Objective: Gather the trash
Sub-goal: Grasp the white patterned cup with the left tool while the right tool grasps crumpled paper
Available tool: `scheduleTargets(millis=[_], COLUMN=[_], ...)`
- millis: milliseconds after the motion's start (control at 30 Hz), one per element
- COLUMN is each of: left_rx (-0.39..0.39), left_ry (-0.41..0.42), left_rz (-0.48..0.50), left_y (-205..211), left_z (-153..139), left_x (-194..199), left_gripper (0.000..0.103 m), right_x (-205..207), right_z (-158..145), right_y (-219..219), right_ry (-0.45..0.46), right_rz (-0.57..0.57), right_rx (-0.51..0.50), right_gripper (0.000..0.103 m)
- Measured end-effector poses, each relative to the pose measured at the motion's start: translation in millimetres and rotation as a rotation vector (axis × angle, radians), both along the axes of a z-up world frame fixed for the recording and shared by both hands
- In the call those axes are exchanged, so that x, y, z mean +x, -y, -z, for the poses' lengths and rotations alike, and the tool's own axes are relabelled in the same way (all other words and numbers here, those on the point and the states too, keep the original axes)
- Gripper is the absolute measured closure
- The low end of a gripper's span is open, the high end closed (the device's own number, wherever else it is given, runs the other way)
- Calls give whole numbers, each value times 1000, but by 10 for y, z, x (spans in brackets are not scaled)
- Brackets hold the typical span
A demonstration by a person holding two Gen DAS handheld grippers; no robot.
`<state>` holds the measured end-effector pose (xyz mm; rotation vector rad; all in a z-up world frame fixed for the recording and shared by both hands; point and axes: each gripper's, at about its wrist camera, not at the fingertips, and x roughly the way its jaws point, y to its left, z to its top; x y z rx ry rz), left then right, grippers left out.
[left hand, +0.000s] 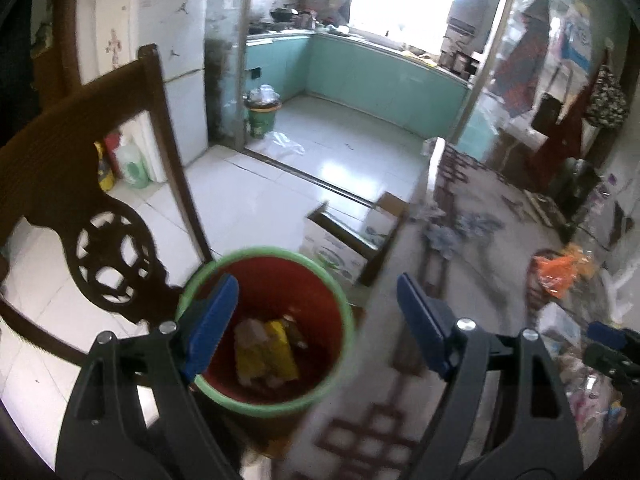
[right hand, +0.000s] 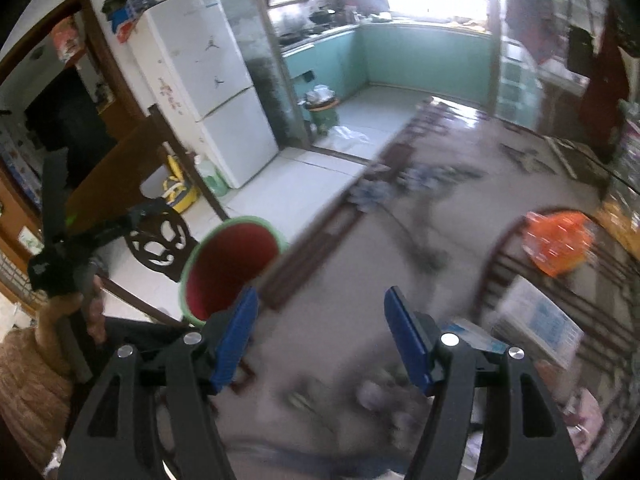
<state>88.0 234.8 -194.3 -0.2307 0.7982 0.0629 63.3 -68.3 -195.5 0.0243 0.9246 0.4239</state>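
Our left gripper (left hand: 316, 330) hangs with jaws wide and nothing between them, its left blue pad over the green rim of the red bin (left hand: 266, 336), where yellow and tan trash (left hand: 266, 352) lies at the bottom. Beside the bin on its right runs the patterned table (left hand: 400, 360), and behind it stand a carved dark chair (left hand: 80, 200) and a cardboard box (left hand: 340, 248). Our right gripper (right hand: 320, 336) also gapes empty above that table, the bin at its left, an orange bag (right hand: 560, 240) well off to the right; the blur hides what lies under it.
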Motion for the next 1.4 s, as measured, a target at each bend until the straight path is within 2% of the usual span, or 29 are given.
scheduleTargets(millis=[133,200,300,400,467,667,800,1000,1067,1167,1200,1267,1400], left_rx=[-129,-157,-190,-217,-218,-113,-113,-95,-89,-84,-82,-71,-63], left_ry=[-51,-90,-98,-98,-105,-120,-161,-213,-227,-256,-261,-263,-281], left_rz=[66,120,187,267,321,560,628,698,717,753,760,778,827], left_y=[428,712,1060,1445,1647,2322,2472,2630,2695,2758,2757,2772,2806], left_z=[71,102,67,-7,-19,-8,97,233,268,340,347,360,416], left_x=[-150,-165,-193,-245,-299,-575,-671,-736,-767,-837,-850,-893,-964], left_gripper=[24,24,24,23,22,21,21,20,18,17,17,17,17], right_x=[-82,-141,-265,-460,-626,-1385,-1942,-2573,-2669,-2728,-2713,-2688,-2566], right_z=[85,95,113,158,184,351,541,794,872,995,1022,1092,1094], right_y=[447,732,1137,1517,1727,2292,2592,2755,2746,2689,2656,2599,2566], right_ry=[-28,-38,-62,-101,-127,-230,-333,-460,-494,-529,-536,-559,-542], right_rz=[69,116,165,191,210,305,412,476,476,471,464,444,437], right_rx=[-40,-63,-83,-120,-146,-176,-152,-115,-101,-108,-108,-103,-75], right_gripper=[39,39,39,33,33,33,33,31,25,24,27,40,50])
